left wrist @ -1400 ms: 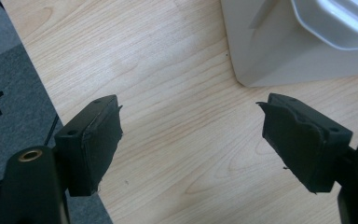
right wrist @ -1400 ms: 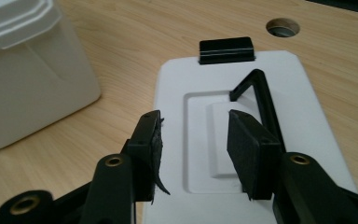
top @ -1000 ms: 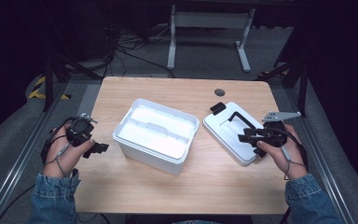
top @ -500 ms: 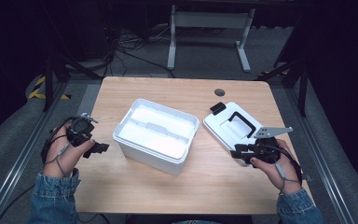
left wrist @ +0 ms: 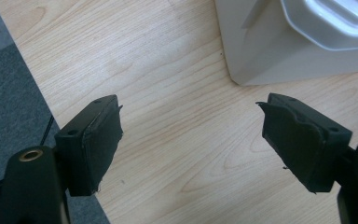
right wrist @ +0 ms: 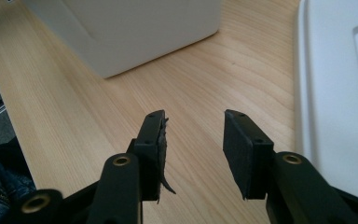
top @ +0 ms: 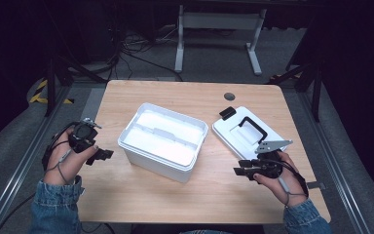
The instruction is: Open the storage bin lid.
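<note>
An open white plastic box [top: 163, 141] stands in the middle of the wooden table [top: 175, 95]. Its white lid [top: 233, 139] with a black handle [top: 252, 127] lies flat to the right. My left gripper [top: 100, 156] rests left of the box with its jaws wide apart over bare wood. In the left gripper view [left wrist: 191, 135] the box corner [left wrist: 298, 42] sits ahead. My right gripper [top: 241, 170] hovers low at the lid's near corner, pointing left. Its jaws [right wrist: 193, 140] have just been opening and nothing lies between them; the box [right wrist: 135, 28] is ahead and the lid [right wrist: 340, 93] to the right.
A small dark hole [top: 229, 96] marks the table's far side, and a black latch [top: 227, 112] sits at the lid's far corner. A metal stand [top: 219, 19] and floor cables [top: 126, 48] lie beyond the table. Bare wood stretches along the near edge.
My right gripper has come off the lid, moving toward the near edge and lower, and now points at the wood between lid and box. The left hand has stayed put.
</note>
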Action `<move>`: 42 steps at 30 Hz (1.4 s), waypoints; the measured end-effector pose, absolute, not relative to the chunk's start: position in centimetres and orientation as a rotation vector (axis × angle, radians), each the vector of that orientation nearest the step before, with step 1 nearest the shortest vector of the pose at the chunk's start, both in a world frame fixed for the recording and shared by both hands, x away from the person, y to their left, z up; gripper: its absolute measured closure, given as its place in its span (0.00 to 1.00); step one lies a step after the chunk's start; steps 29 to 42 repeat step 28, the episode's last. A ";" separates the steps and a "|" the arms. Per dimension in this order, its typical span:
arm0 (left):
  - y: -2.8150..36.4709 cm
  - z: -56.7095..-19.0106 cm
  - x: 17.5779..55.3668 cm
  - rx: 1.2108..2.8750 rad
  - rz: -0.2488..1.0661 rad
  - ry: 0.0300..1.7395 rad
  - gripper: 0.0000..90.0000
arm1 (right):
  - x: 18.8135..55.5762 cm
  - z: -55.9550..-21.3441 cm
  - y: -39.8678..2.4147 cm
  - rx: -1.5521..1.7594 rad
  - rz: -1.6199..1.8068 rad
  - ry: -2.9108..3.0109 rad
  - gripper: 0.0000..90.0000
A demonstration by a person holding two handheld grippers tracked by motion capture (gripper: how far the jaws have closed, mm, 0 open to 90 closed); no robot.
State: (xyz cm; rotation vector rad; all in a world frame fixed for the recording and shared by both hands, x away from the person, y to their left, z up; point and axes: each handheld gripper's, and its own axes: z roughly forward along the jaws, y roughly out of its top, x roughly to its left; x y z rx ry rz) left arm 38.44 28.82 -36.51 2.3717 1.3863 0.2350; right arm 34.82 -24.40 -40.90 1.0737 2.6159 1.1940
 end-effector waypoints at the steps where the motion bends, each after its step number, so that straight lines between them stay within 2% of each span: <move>1: 28.8 -36.5 38.4 2.373 0.234 1.385 0.23 | 34.8 -41.1 -24.3 1.074 1.193 2.622 0.66; 19: 28.7 -37.1 38.7 2.390 0.240 1.410 0.23 | 34.3 -46.0 -22.3 0.996 1.193 2.678 0.63; 42: 28.8 -37.0 38.7 2.387 0.238 1.402 0.23 | 34.3 -47.0 -21.8 0.970 1.165 2.684 0.61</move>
